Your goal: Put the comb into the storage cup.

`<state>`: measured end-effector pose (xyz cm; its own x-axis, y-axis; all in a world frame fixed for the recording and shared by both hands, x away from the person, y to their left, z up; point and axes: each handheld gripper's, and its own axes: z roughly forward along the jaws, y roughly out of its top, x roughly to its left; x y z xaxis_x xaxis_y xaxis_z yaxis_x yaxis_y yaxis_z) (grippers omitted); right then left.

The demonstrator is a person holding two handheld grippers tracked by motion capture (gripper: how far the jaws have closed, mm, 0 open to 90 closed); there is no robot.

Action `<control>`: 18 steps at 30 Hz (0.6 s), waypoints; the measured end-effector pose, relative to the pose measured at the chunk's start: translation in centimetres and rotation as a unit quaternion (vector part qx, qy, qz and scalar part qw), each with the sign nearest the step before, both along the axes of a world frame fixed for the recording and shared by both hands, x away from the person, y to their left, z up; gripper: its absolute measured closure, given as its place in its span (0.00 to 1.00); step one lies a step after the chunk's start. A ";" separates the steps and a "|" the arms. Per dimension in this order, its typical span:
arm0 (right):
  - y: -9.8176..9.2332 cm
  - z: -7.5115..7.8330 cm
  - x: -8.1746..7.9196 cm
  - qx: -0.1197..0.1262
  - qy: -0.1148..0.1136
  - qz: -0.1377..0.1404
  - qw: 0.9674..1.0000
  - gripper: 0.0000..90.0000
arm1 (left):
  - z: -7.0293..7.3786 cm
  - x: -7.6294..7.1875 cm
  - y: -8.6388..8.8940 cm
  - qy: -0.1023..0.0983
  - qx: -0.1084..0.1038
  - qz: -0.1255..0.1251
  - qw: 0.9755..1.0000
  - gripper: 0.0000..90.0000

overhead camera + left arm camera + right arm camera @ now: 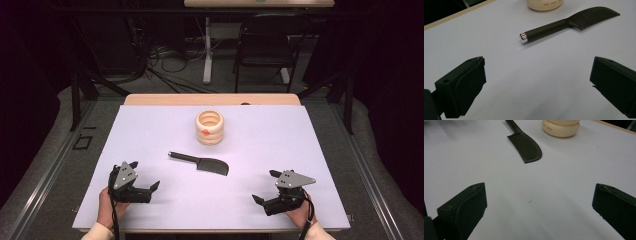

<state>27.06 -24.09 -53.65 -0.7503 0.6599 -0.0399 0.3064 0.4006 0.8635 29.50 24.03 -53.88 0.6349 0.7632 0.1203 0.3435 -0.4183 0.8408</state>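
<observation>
A black comb [201, 162] with a long handle lies flat in the middle of the white table [150, 130]; it also appears in the left gripper view as the comb [571, 23] and in the right gripper view as the comb [525, 146]. Behind it stands a cream ribbed cup [209, 127], open at the top. My left gripper [145, 176] rests near the front left, open and empty, left of the comb's handle end. My right gripper [265, 186] rests at the front right, open and empty, right of the comb's toothed end.
The cup's base [544, 5] sits just beyond the comb in the left gripper view, and the same base [560, 128] shows in the right gripper view. A wooden strip [210, 99] edges the table's far side. Beyond it are a dark chair [265, 45] and floor cables [165, 65].
</observation>
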 end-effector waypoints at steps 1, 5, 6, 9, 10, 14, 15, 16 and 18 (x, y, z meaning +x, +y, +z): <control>0.0 0.0 0.0 0.000 0.000 0.000 1.000 0.00 | 0.0 0.3 -0.1 0.004 0.001 0.002 1.000 0.00; 0.0 0.0 0.0 0.000 0.001 0.000 1.000 0.00 | 0.0 1.0 -0.4 0.011 0.002 0.006 1.000 0.00; 0.0 0.0 0.0 0.000 0.001 0.000 1.000 0.00 | 0.0 1.1 -0.4 0.012 0.003 0.006 1.000 0.00; 0.0 0.0 0.0 0.000 0.003 -0.001 1.000 0.00 | 0.0 1.4 -0.6 0.013 0.006 0.007 1.000 0.00; 0.0 0.0 0.0 -0.001 0.003 0.000 1.000 0.00 | 0.0 1.7 -0.7 0.011 0.007 0.009 1.000 0.00; 0.1 -0.1 0.0 -0.003 0.004 0.002 1.000 0.00 | 0.0 2.2 -1.0 0.013 0.012 0.009 1.000 0.00; 0.1 -0.1 0.0 -0.003 0.004 0.002 1.000 0.00 | 0.0 2.2 -1.0 0.013 0.012 0.009 1.000 0.00; 0.1 -0.1 0.0 -0.004 0.004 0.002 1.000 0.00 | 0.1 2.5 -1.2 0.014 0.012 0.009 1.000 0.00; 0.1 -0.1 0.0 -0.004 0.004 0.002 1.000 0.00 | 0.1 2.8 -1.3 0.015 0.014 0.010 1.000 0.00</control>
